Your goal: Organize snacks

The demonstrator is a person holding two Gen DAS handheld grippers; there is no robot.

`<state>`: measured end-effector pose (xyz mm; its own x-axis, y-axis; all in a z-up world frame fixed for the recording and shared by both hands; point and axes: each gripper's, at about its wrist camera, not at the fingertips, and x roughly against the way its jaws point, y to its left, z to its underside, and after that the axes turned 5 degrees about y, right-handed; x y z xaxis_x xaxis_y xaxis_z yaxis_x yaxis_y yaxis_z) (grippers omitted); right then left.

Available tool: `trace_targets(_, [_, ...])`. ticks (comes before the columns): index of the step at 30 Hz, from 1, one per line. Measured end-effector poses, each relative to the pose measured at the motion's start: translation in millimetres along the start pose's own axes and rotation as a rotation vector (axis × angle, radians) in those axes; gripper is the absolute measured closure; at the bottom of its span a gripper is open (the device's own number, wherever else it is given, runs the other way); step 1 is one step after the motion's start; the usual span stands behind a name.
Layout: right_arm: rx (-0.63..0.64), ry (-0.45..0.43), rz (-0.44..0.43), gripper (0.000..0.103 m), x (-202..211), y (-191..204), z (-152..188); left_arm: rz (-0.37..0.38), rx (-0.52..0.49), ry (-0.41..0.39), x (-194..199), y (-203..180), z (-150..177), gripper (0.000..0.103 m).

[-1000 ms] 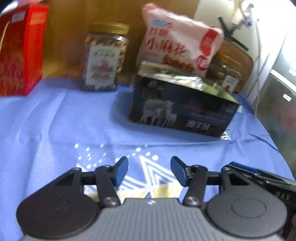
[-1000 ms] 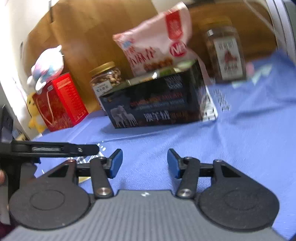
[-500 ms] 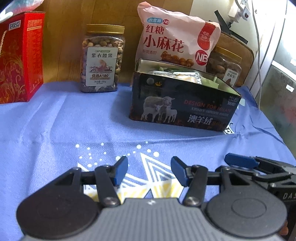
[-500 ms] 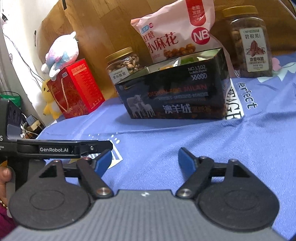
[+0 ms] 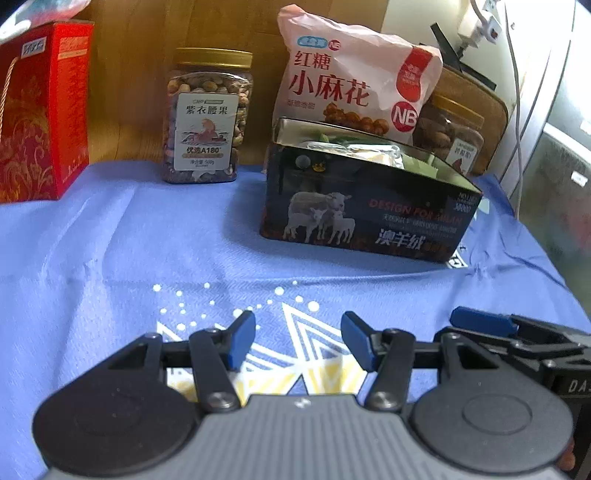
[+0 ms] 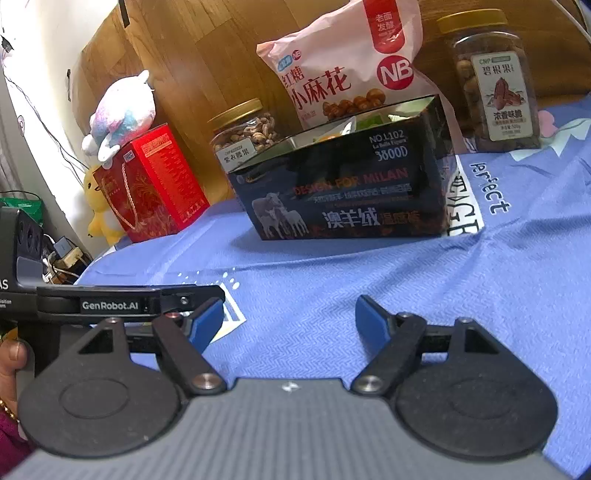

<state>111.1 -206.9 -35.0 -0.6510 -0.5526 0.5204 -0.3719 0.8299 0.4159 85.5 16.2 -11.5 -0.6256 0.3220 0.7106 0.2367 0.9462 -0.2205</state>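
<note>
A dark open tin box with sheep pictures stands on the blue cloth, with small wrapped snacks inside; it also shows in the right wrist view. A pink snack bag leans behind it. A cashew jar stands to its left, a pecan jar to its right. A red gift box is far left. My left gripper is open and empty, low over the cloth. My right gripper is open and empty beside it.
A blue printed cloth covers the table. A wooden board backs the snacks. A plush toy sits on the red box, a yellow one beside it. Cables and a plug hang at the right wall.
Both grippers have steadied facing the tin box after a blurred swing. The right gripper's fingers have opened wider. Nothing on the table moved.
</note>
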Motion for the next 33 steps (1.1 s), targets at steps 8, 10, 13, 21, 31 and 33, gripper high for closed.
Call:
trace_targets(8, [-0.011, -0.002, -0.010, 0.022, 0, -2, -1, -0.028, -0.023, 0.001, 0, -5, 1, 0.050])
trace_targets(10, [-0.011, -0.002, -0.011, 0.022, 0, -2, -1, -0.038, -0.035, 0.003, -1, -7, 1, 0.050])
trace_targets(13, [-0.017, -0.002, -0.015, 0.022, 0, -3, -1, -0.052, -0.048, 0.005, -1, -10, 1, 0.050])
trace_targets(21, [-0.022, -0.004, -0.017, 0.022, 1, -3, 0, -0.083, -0.056, 0.005, -1, -12, 2, 0.050])
trace_targets(31, [-0.029, -0.008, -0.022, 0.022, 2, -3, -1, -0.099, -0.063, 0.005, -1, -13, 2, 0.050])
trace_targets(33, [-0.028, -0.011, -0.020, 0.022, 3, -3, 0, -0.100, -0.064, 0.005, -1, -13, 2, 0.050])
